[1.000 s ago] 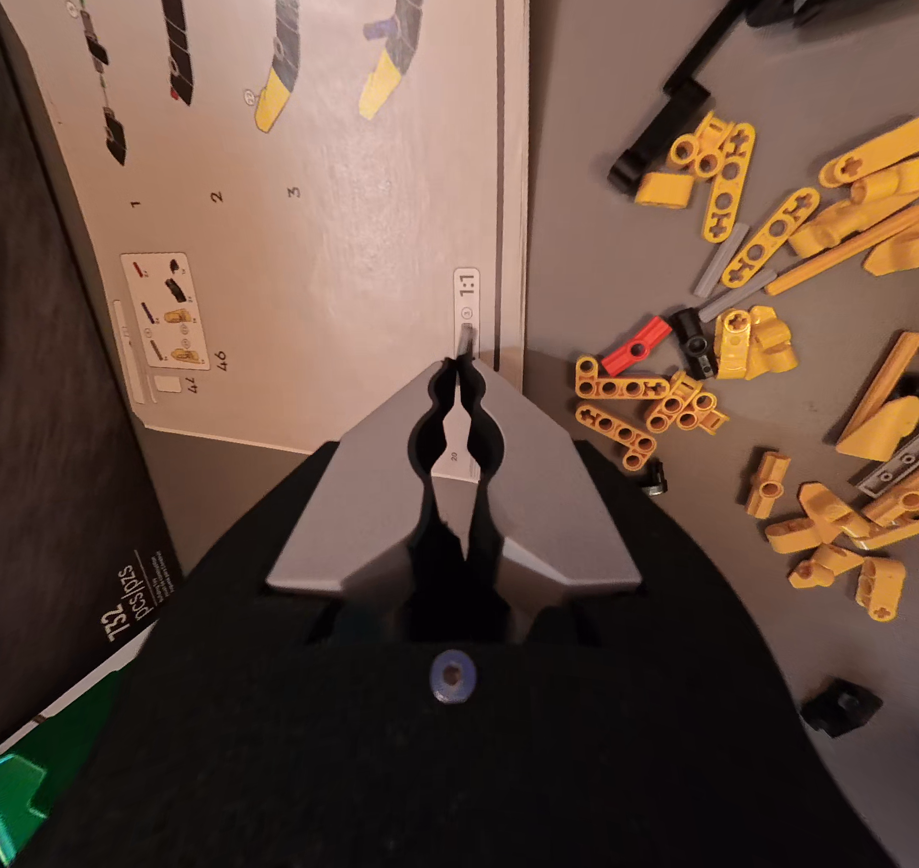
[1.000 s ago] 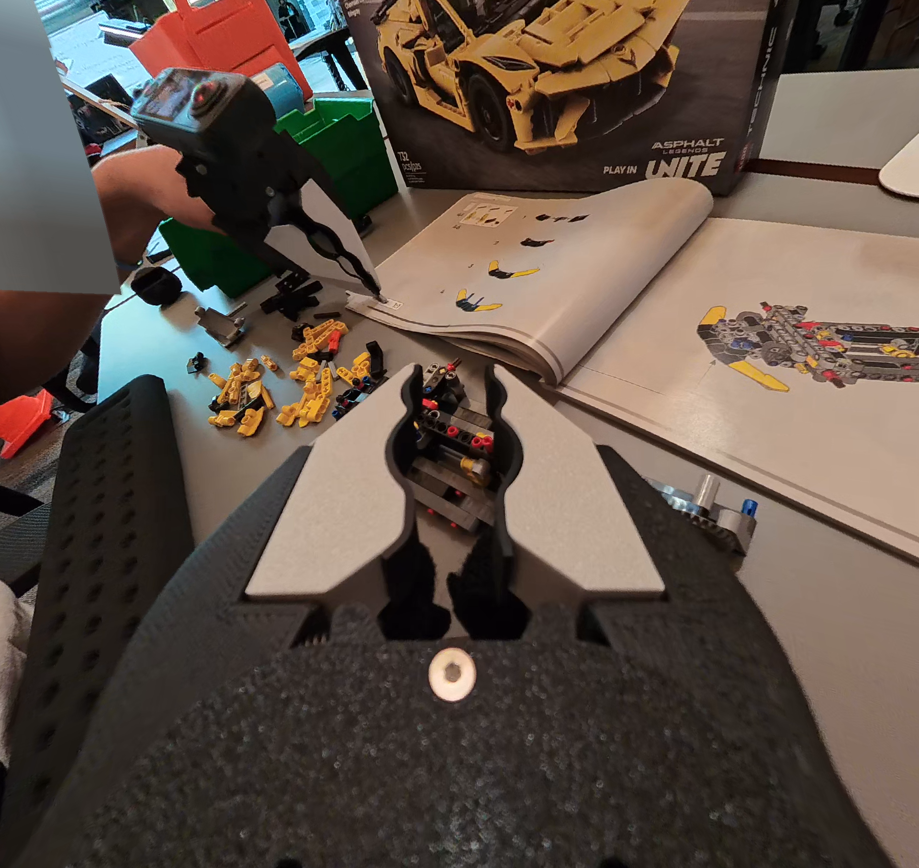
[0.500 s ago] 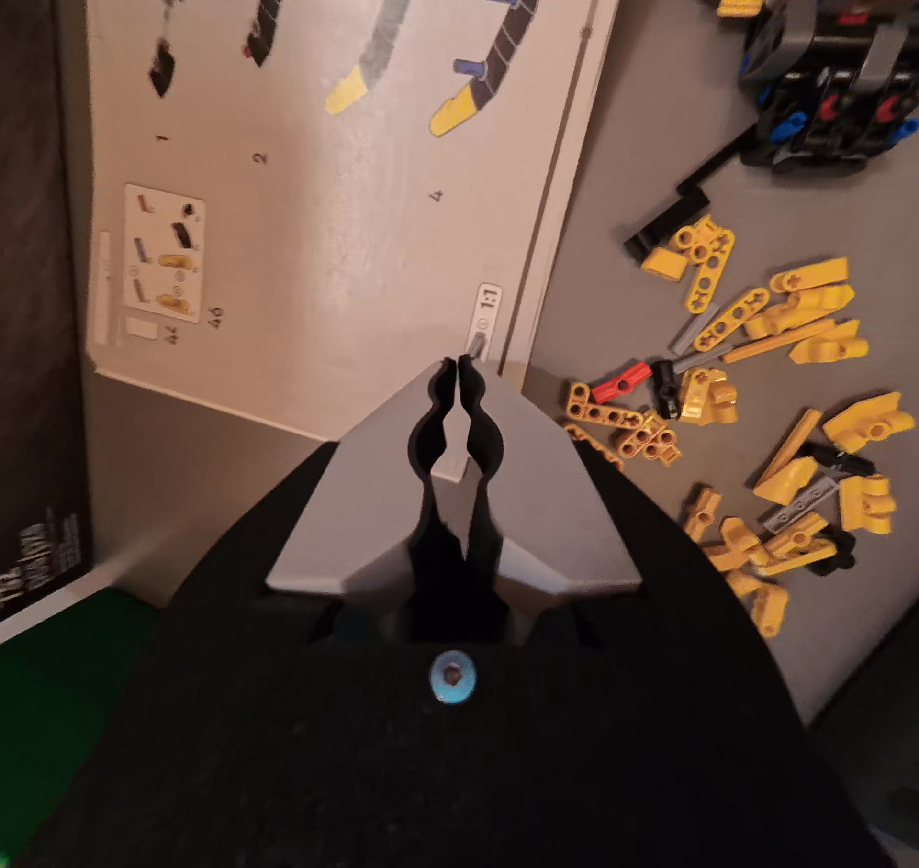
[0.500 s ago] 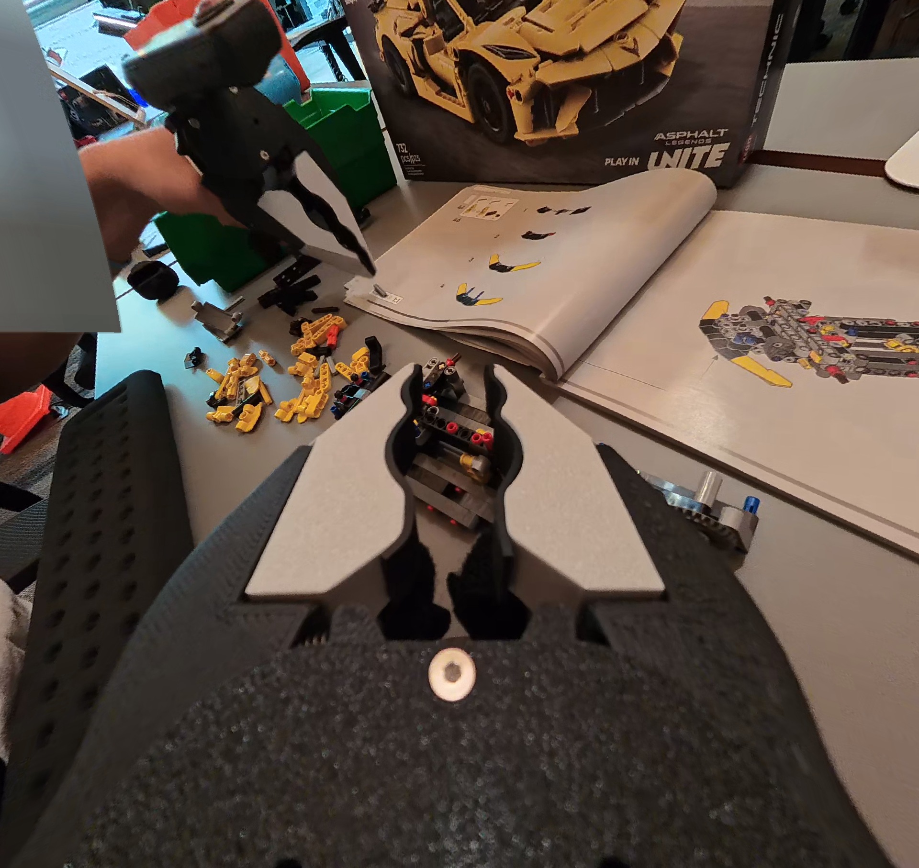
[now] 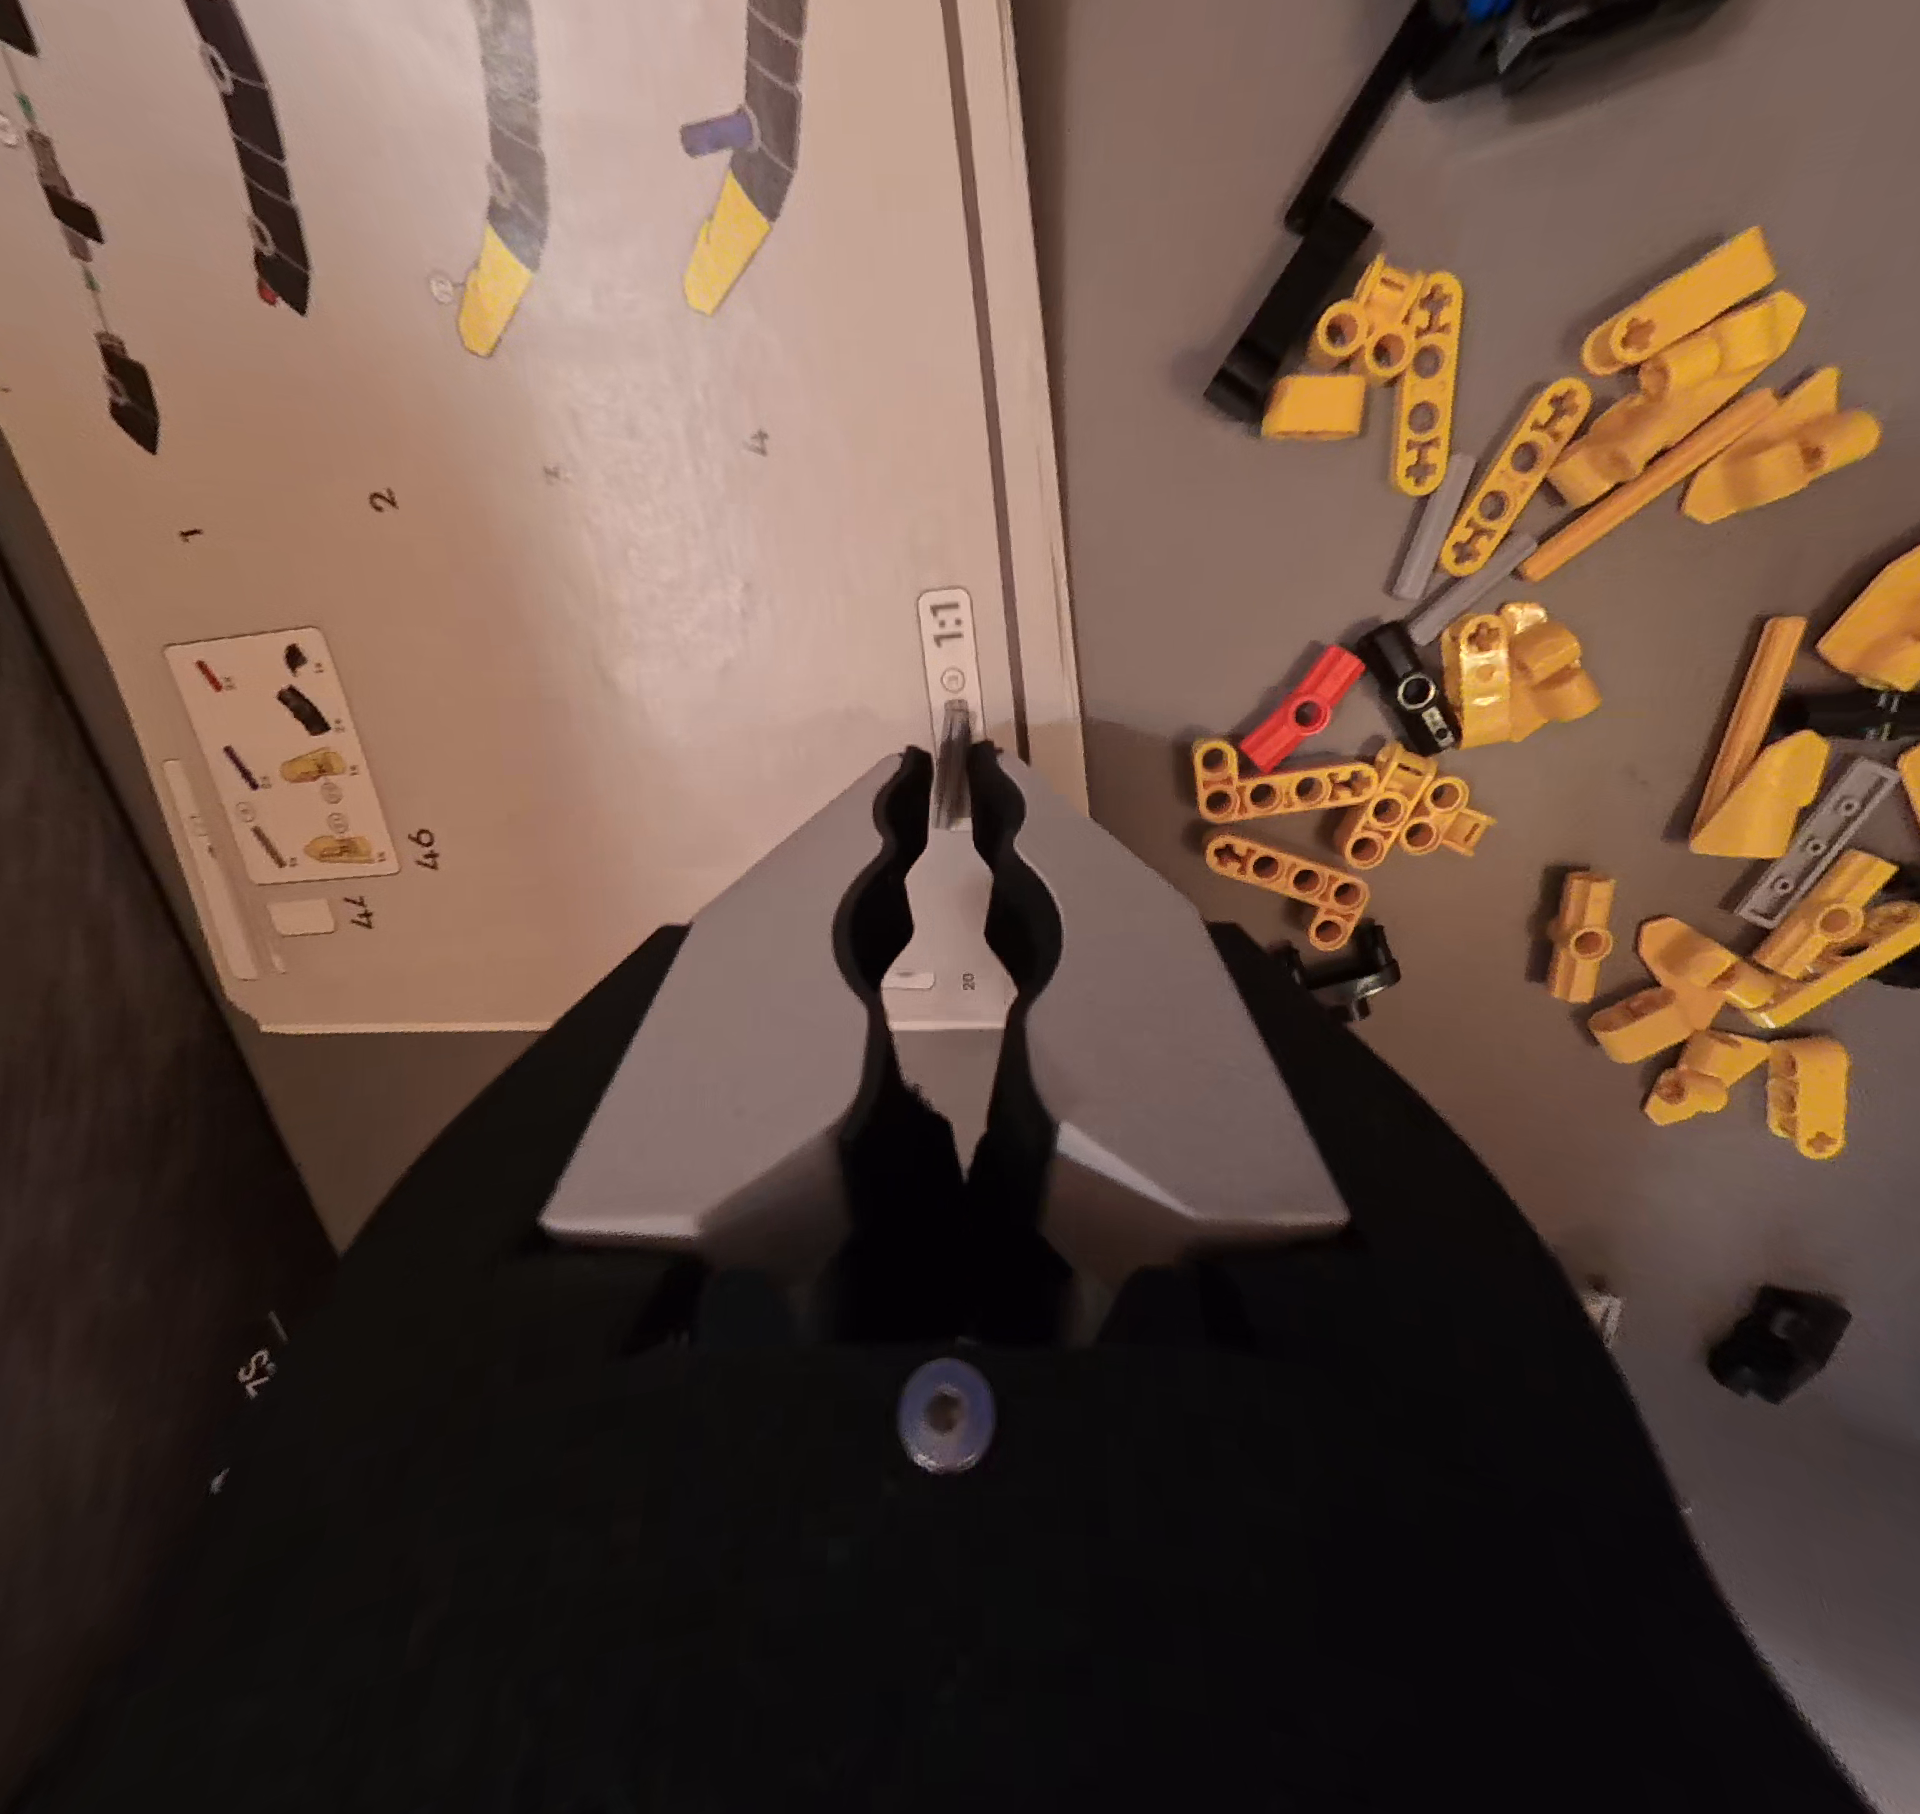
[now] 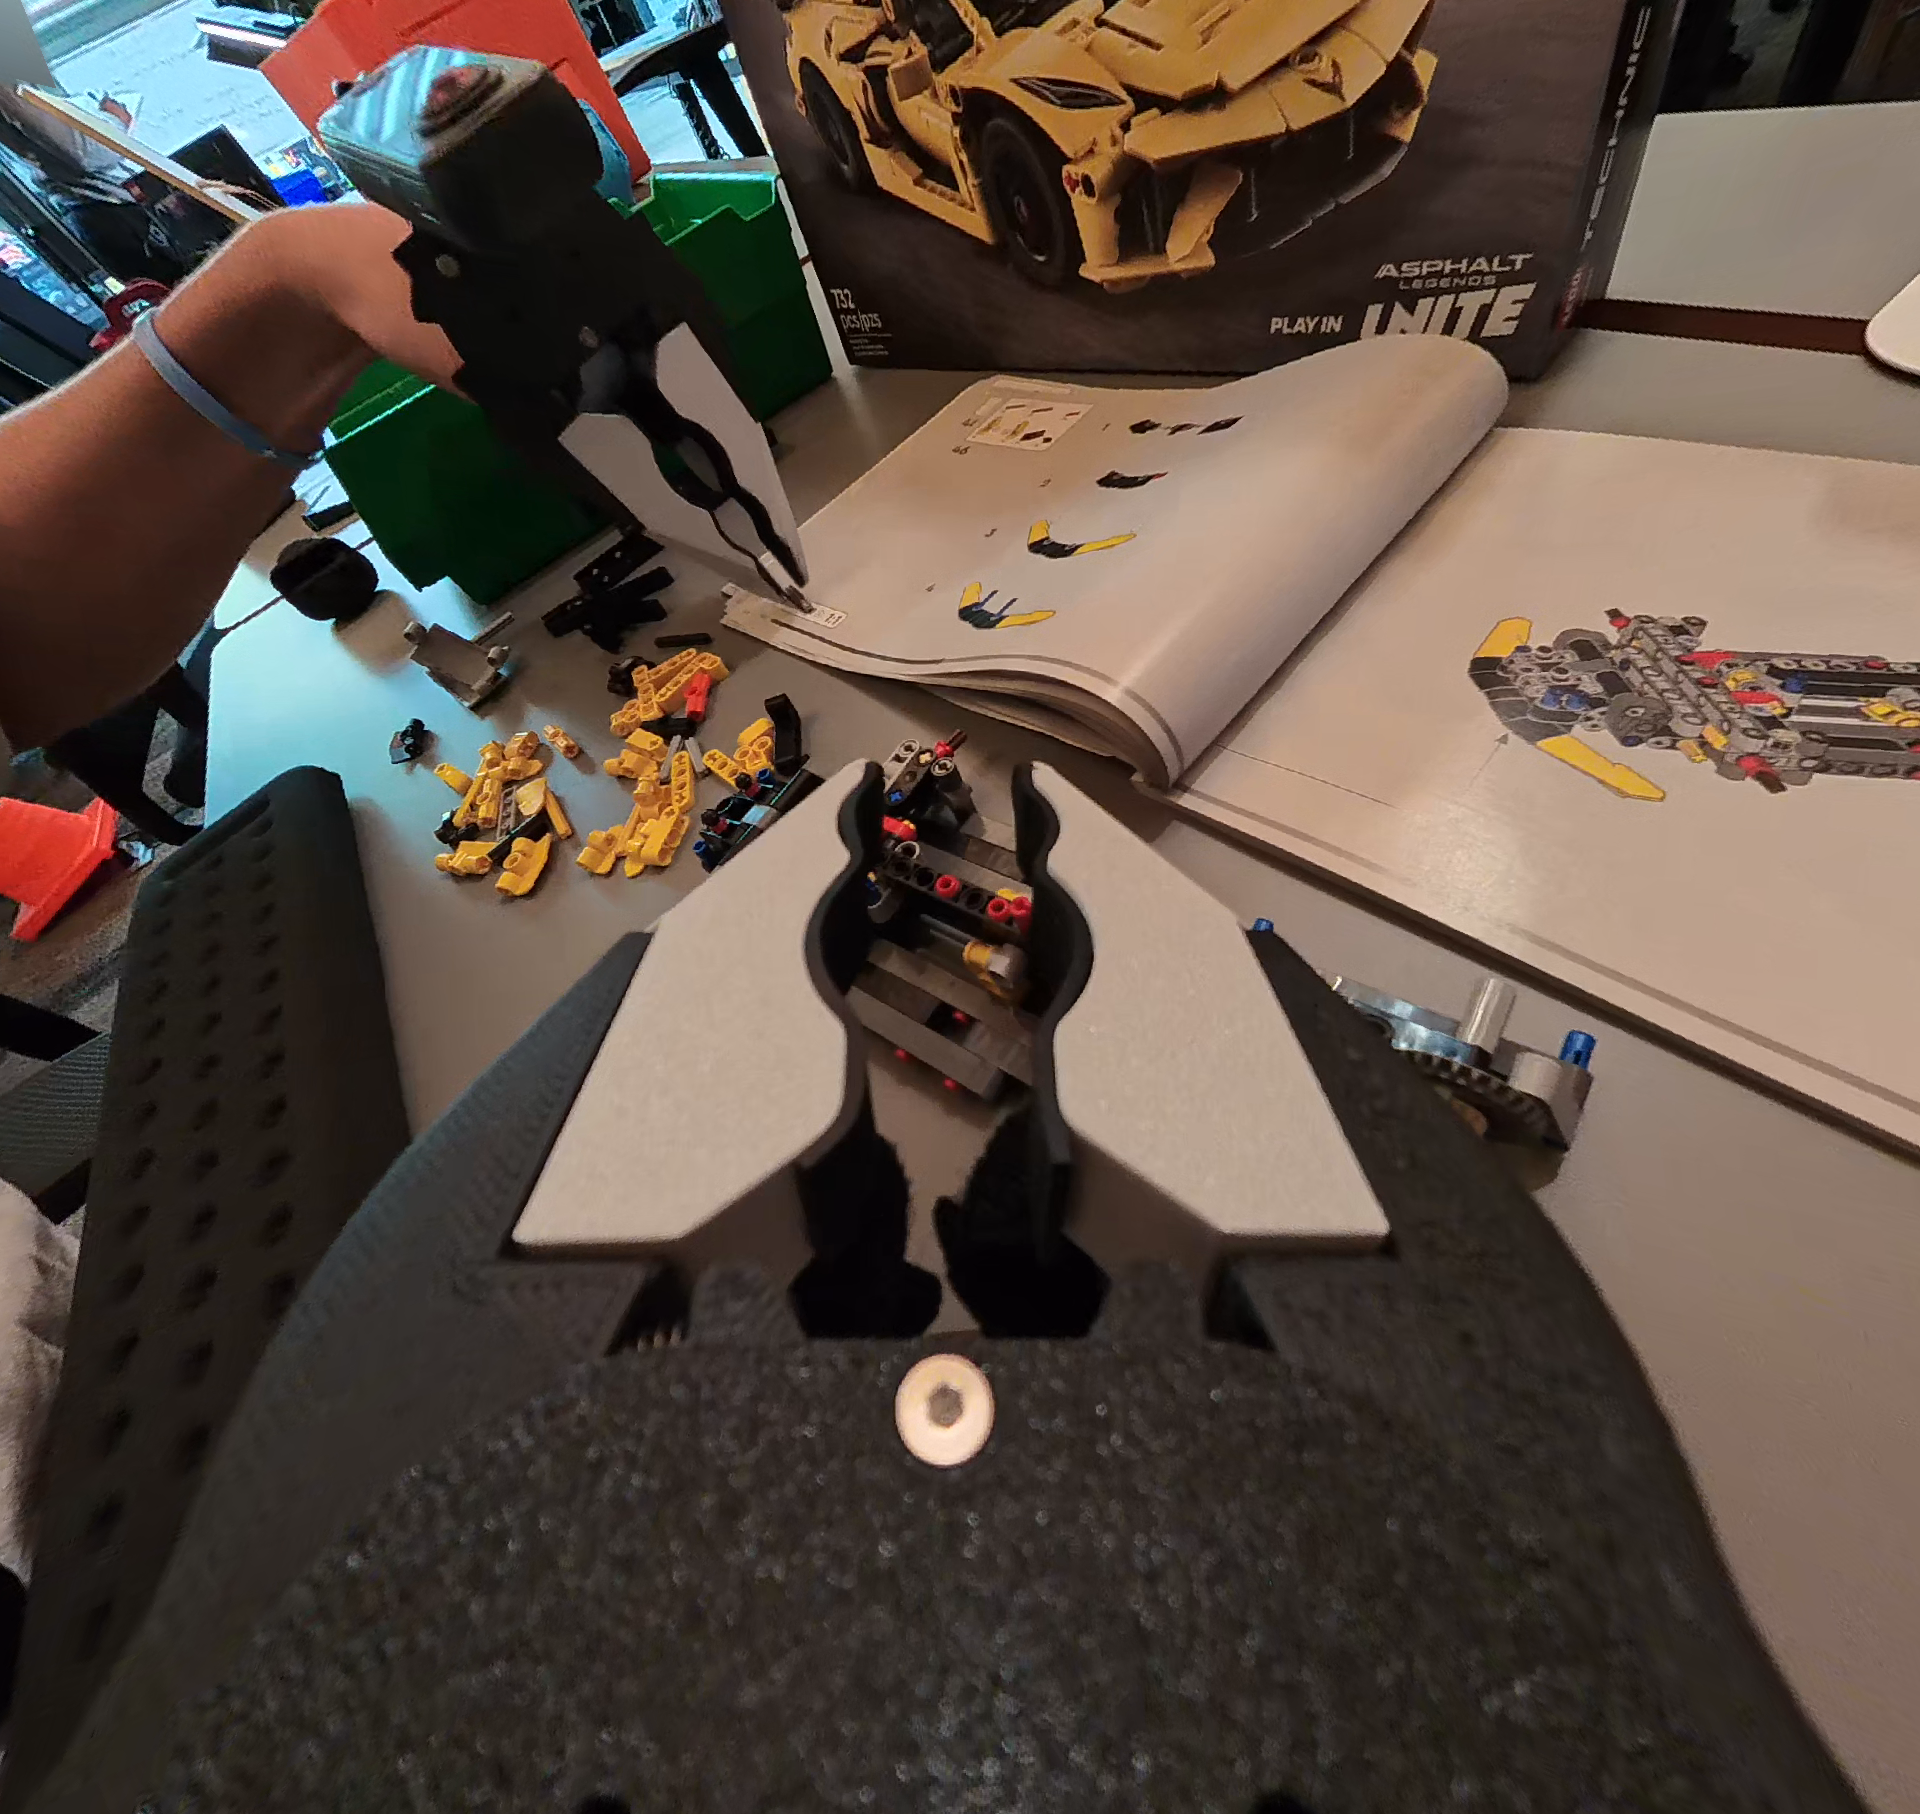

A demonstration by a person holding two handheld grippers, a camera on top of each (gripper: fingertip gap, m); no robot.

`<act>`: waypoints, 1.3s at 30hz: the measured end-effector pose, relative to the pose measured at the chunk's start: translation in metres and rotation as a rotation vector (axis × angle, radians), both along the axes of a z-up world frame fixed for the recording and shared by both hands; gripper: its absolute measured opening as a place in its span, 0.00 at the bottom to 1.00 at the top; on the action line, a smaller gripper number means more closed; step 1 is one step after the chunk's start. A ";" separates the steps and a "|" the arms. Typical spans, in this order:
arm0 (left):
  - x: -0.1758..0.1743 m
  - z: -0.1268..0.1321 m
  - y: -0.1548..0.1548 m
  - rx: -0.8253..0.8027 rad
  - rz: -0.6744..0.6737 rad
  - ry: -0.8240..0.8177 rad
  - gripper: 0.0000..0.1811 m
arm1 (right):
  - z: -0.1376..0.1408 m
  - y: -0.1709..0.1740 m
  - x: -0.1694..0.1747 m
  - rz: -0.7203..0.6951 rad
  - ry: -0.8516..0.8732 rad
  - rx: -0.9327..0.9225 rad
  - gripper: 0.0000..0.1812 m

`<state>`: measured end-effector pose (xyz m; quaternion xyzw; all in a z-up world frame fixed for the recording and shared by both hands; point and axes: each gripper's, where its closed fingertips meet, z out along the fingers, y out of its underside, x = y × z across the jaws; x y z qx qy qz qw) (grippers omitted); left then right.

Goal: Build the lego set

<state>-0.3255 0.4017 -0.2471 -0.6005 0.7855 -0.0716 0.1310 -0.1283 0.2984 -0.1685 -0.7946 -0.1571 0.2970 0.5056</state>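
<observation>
My left gripper (image 5: 949, 756) is at the corner of the open instruction booklet (image 5: 623, 414), tips down on the page. Its jaws stand a narrow gap apart with a small grey axle (image 5: 951, 777) filling that gap. It also shows in the right wrist view (image 6: 795, 601), held by a hand. My right gripper (image 6: 943, 777) is open and hovers just above the black and grey chassis assembly (image 6: 945, 933) on the table. Loose yellow pieces (image 5: 1507, 476) lie right of the booklet; they also show in the right wrist view (image 6: 644, 788).
The set's box (image 6: 1143, 102) stands behind the booklet (image 6: 1195, 517), with a green bin (image 6: 457, 486) to its left. A grey gear sub-assembly (image 6: 1475, 1058) lies right of my right gripper. A red connector (image 5: 1299, 715) and a black piece (image 5: 1777, 1338) lie among the parts. Tip to tip, the grippers are about 25 cm apart.
The left gripper lifted off the page, leaving the grey axle lying there, then came back down with its jaws around the axle. The right gripper has hardly moved.
</observation>
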 end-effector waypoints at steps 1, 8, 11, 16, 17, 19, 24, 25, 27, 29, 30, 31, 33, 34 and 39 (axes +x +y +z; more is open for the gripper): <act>0.001 0.000 0.000 0.000 0.001 -0.001 0.03 | 0.000 0.000 0.000 0.001 0.002 0.000 0.13; -0.001 -0.006 0.000 0.011 0.012 0.034 0.01 | -0.002 -0.001 -0.002 0.010 -0.002 -0.007 0.13; -0.001 -0.005 0.005 0.029 0.043 0.033 0.01 | -0.001 -0.001 -0.002 0.010 0.001 -0.008 0.13; 0.004 0.000 0.003 -0.016 0.110 0.003 0.01 | -0.002 0.000 -0.002 0.010 0.000 -0.010 0.13; 0.003 -0.001 0.003 -0.016 0.109 0.008 0.01 | -0.002 -0.001 -0.002 0.011 -0.002 -0.011 0.13; 0.001 -0.004 0.003 -0.008 0.109 0.029 0.01 | -0.002 -0.001 -0.002 0.010 -0.006 -0.009 0.13; 0.000 -0.006 0.001 -0.020 0.107 0.029 0.01 | -0.002 -0.001 -0.002 0.011 -0.008 -0.010 0.13; 0.000 -0.005 0.003 -0.003 0.108 0.028 0.01 | -0.002 -0.001 -0.002 0.011 -0.008 -0.009 0.13; 0.001 -0.002 0.002 -0.001 0.104 0.020 0.01 | -0.003 -0.001 -0.002 0.011 -0.008 -0.010 0.13; 0.005 -0.001 -0.001 -0.023 0.104 0.004 0.01 | -0.003 -0.001 -0.002 0.012 -0.009 -0.010 0.13; 0.004 -0.003 -0.003 -0.027 0.102 0.015 0.01 | -0.002 -0.001 -0.003 0.011 -0.010 -0.008 0.13; 0.002 -0.006 -0.003 -0.023 0.099 0.030 0.01 | -0.003 -0.001 -0.002 0.011 -0.012 -0.009 0.13; 0.000 -0.006 -0.002 -0.024 0.114 0.038 0.01 | -0.003 -0.001 -0.002 0.012 -0.013 -0.010 0.13; -0.001 -0.007 -0.001 -0.030 0.126 0.039 0.01 | -0.003 -0.001 -0.002 0.011 -0.013 -0.009 0.13; 0.000 -0.007 -0.001 -0.022 0.124 0.027 0.01 | -0.003 -0.001 -0.003 0.012 -0.013 -0.010 0.13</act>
